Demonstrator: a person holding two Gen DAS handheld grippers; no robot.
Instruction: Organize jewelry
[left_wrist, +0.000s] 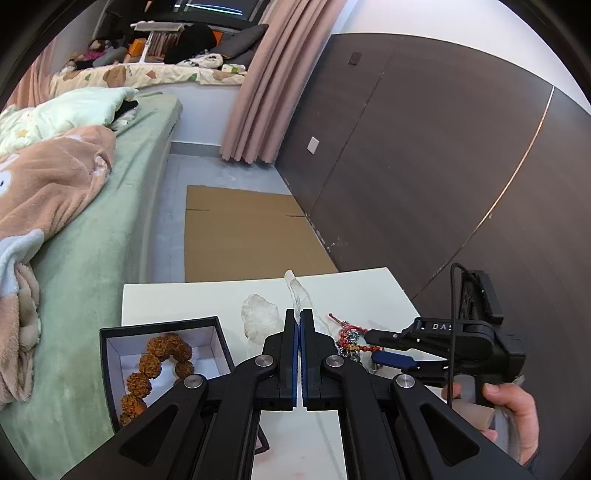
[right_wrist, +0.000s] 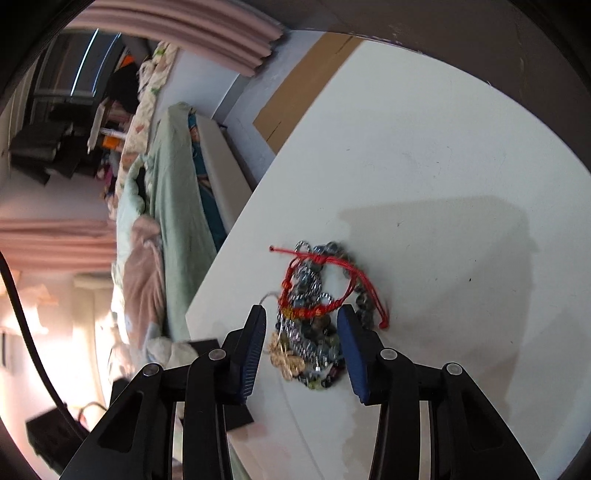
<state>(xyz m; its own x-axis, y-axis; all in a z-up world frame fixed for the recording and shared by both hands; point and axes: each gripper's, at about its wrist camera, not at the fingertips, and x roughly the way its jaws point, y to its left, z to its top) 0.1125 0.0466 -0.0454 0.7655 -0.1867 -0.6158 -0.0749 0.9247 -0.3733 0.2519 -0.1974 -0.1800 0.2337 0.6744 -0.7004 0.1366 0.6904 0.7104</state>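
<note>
A tangled pile of jewelry (right_wrist: 317, 314) lies on the white table (right_wrist: 443, 166): a red cord bracelet (right_wrist: 325, 266), silver chains, dark beads and a gold piece. My right gripper (right_wrist: 301, 317) is open, its blue-padded fingers on either side of the pile. In the left wrist view the pile (left_wrist: 349, 338) sits at the right gripper's (left_wrist: 376, 349) tips. My left gripper (left_wrist: 299, 317) is shut on a clear plastic bag (left_wrist: 301, 295) that stands up from its tips. A black box (left_wrist: 110, 354) holds a brown seed-bead bracelet (left_wrist: 155, 369).
Another clear plastic bag (left_wrist: 260, 319) lies on the table beside the box. A bed with green sheet (left_wrist: 92, 240) is to the left, flattened cardboard (left_wrist: 243, 236) on the floor beyond the table, a dark wood wall (left_wrist: 424, 166) to the right.
</note>
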